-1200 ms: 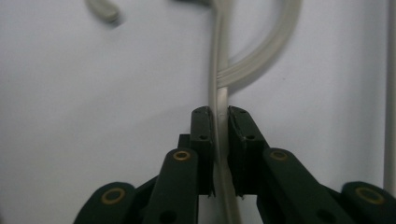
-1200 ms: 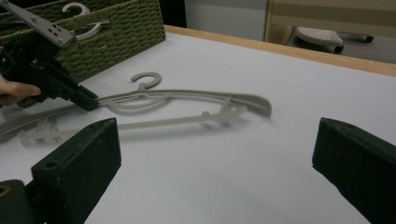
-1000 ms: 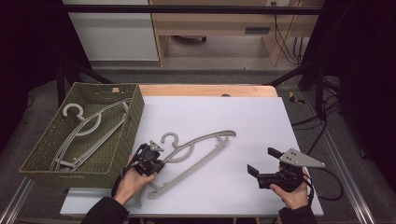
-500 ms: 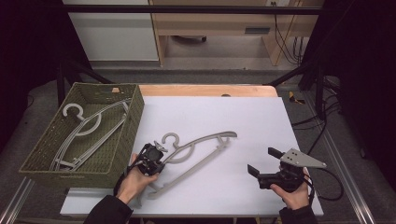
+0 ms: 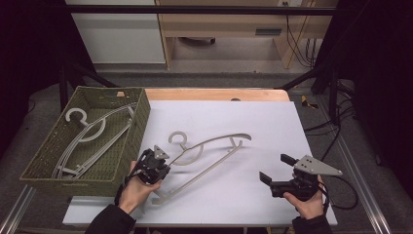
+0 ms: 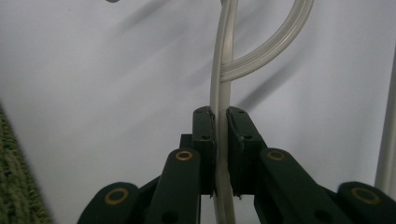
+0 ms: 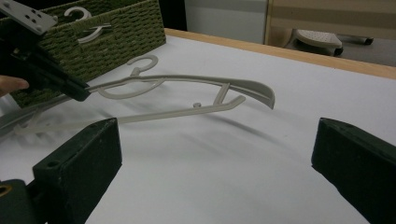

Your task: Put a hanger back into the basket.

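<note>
The white sheet-covered worktop (image 5: pixel 253 131) is lit evenly from overhead and is the brightest area in the high view, while the room around it falls into near black at the left and right edges. That view is soft and slightly grainy, with little glare. The pale grey plastic hanger (image 7: pixel 187 86) throws a soft, diffuse shadow onto the sheet in the right gripper view, where the dark near jaws are blurred. In the left gripper view the left claw (image 6: pixel 221 140) is fairly sharp, but the hanger beyond it and its smeared grey shadows lose focus, and the woven olive-green basket (image 6: pixel 16 186) blurs at the corner.
</note>
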{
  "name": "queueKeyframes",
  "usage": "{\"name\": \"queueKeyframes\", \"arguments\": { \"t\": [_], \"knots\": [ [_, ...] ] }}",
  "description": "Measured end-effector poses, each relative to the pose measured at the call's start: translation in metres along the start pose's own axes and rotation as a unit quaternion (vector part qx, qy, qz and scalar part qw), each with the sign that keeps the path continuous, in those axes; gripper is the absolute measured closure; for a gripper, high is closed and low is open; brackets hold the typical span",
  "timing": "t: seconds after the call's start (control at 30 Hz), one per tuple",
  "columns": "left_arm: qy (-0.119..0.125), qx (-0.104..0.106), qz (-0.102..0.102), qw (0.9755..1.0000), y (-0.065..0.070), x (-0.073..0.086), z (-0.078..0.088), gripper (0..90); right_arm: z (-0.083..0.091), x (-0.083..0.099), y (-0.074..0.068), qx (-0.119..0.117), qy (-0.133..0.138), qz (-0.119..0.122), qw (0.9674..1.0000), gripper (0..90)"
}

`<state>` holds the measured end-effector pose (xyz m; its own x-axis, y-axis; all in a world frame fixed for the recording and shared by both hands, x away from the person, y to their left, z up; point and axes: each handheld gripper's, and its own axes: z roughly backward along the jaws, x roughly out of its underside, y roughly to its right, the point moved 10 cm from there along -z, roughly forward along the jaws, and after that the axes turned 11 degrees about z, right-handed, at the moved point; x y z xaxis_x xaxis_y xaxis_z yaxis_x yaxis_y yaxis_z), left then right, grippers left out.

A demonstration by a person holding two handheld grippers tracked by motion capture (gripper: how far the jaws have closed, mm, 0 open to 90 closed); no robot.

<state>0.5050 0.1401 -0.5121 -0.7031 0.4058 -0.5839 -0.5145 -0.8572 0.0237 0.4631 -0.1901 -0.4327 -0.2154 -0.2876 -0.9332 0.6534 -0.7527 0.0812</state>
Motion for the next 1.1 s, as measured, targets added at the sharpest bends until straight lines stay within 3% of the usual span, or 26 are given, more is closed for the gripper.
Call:
{"name": "queueKeyframes", "arguments": {
  "t": [0.37,0.7,0.77,1.1],
  "knots": [
    [0.03,-0.001,-0.002,0.9995,0.0,-0.01,0.031,82.2,0.001,0.001,0.002,0.003,0.0,-0.001,1.0,1.8],
    [0.063,-0.017,-0.014,0.9978,-0.007,-0.024,0.065,82.2,0.002,0.0,0.003,0.004,0.001,-0.001,1.0,1.8],
    [0.077,-0.021,-0.013,0.9967,-0.012,-0.031,0.079,82.3,0.002,0.0,0.003,0.005,0.002,-0.001,1.0,1.8],
    [0.096,-0.044,-0.017,0.9943,-0.033,-0.043,0.111,82.3,0.001,0.0,0.004,0.005,0.0,-0.001,1.0,1.6]
  ]
}}
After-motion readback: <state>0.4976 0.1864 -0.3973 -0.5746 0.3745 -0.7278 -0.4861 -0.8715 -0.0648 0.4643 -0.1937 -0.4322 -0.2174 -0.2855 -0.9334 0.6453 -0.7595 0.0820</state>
